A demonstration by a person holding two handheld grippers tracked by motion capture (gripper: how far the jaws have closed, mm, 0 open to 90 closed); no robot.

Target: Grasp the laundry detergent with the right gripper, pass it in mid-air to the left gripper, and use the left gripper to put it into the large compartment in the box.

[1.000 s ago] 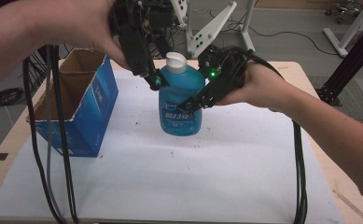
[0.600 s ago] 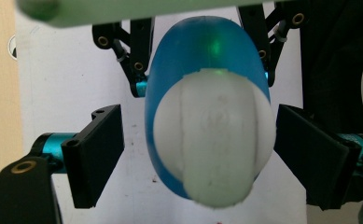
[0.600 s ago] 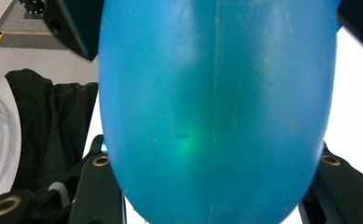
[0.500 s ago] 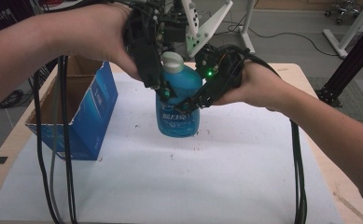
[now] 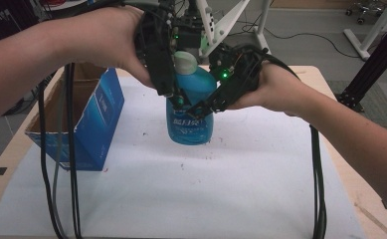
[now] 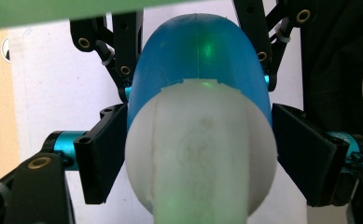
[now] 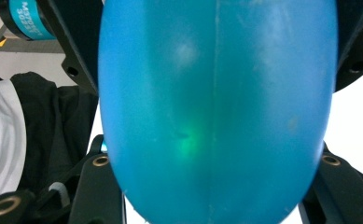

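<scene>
From above, a translucent blue bottle (image 5: 190, 117) with a white cap (image 5: 185, 60) stands upright on the white table (image 5: 206, 199) beside an open blue box (image 5: 84, 119); the left gripper (image 6: 195, 154) has its jaws pressed against the cap, while the right gripper (image 7: 212, 205) clamps the bottle's body.

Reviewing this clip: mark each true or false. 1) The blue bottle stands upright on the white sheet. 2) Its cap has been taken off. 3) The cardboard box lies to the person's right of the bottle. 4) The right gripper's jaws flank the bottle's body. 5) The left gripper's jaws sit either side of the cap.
1) True: the blue bottle stands upright on the white sheet.
2) False: the white cap is on.
3) False: the cardboard box is to the left.
4) True: the right gripper brackets the body.
5) True: the left gripper frames the cap.
</scene>
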